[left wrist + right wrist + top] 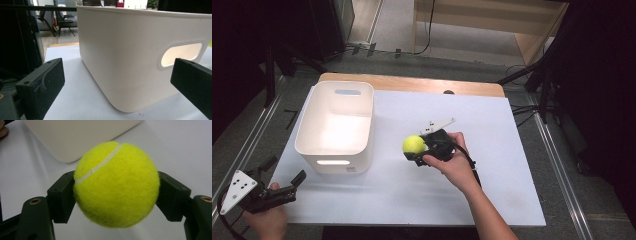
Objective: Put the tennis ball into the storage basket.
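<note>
The right gripper is clamping a yellow tennis ball between its fingers over the middle of the white desk, just right of the white bin; in the right gripper view the ball is hiding most of both pads and whether it is touching the desk is unclear; the left gripper is hovering at the desk's near-left corner, its fingers standing wide apart and holding nothing, partly cut off by the frame; the bin's handle slot is showing between them.
</note>
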